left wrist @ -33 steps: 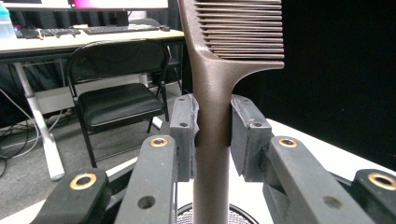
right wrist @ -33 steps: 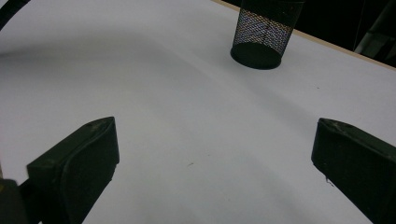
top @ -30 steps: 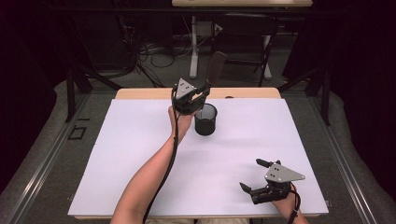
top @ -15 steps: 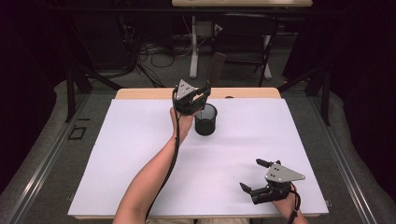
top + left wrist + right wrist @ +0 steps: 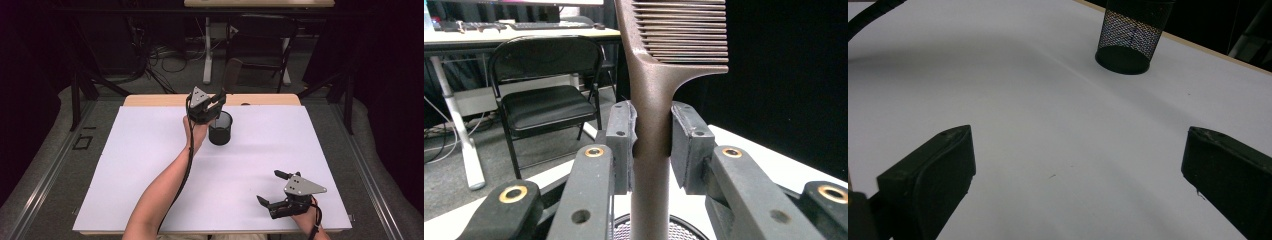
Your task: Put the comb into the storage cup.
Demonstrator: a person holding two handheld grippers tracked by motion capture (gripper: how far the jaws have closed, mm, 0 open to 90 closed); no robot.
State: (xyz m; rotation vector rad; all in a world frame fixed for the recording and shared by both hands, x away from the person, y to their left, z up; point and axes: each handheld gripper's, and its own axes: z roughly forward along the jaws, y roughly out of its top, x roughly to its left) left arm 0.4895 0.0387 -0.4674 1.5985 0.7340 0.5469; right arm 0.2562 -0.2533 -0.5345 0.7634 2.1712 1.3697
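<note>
High view: the left gripper (image 5: 216, 101) hangs just above the black mesh cup (image 5: 220, 128), clamped on a brown comb (image 5: 231, 75) that stands upright over the cup's mouth. Left gripper view: both pads squeeze the comb's handle (image 5: 650, 150) (teeth up top, cup rim below). Right gripper view: the right gripper (image 5: 1075, 165) gapes wide over bare white table (image 5: 1013, 100), cup well apart.

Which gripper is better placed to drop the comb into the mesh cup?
Left. The left gripper already clamps the comb upright right above the mesh cup. The right gripper sits open near the table's front edge.
</note>
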